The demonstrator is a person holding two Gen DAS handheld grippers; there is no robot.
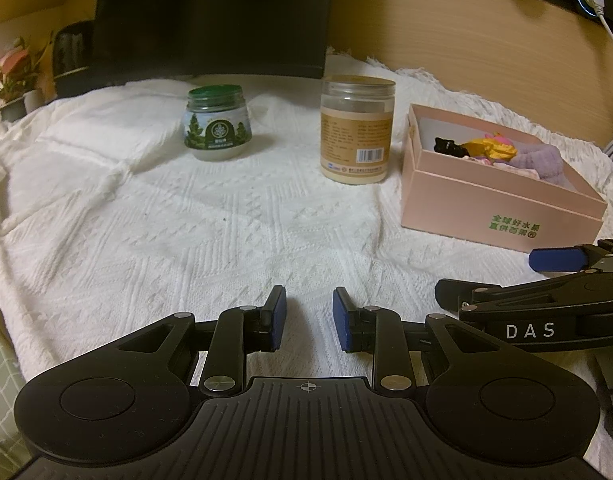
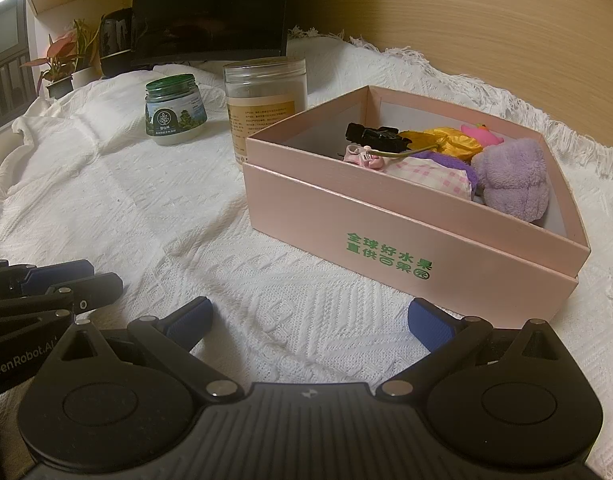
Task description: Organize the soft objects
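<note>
A pink cardboard box (image 2: 406,248) sits on the white cloth and holds several soft things: a purple plush (image 2: 514,178), a pink checked pouch (image 2: 430,174), a yellow toy (image 2: 454,142), a pink toy (image 2: 480,133) and a black item (image 2: 376,136). The box also shows in the left wrist view (image 1: 486,204) at the right. My right gripper (image 2: 308,322) is wide open and empty, low over the cloth just in front of the box. My left gripper (image 1: 309,318) is open with a narrow gap, empty, over bare cloth left of the box.
A green-lidded jar (image 1: 217,122) and a tall clear tub with a beige label (image 1: 356,130) stand on the white cloth (image 1: 146,200) behind. A dark monitor (image 1: 210,16), potted plants (image 1: 14,76), a wooden wall and a white cable (image 1: 610,40) lie beyond.
</note>
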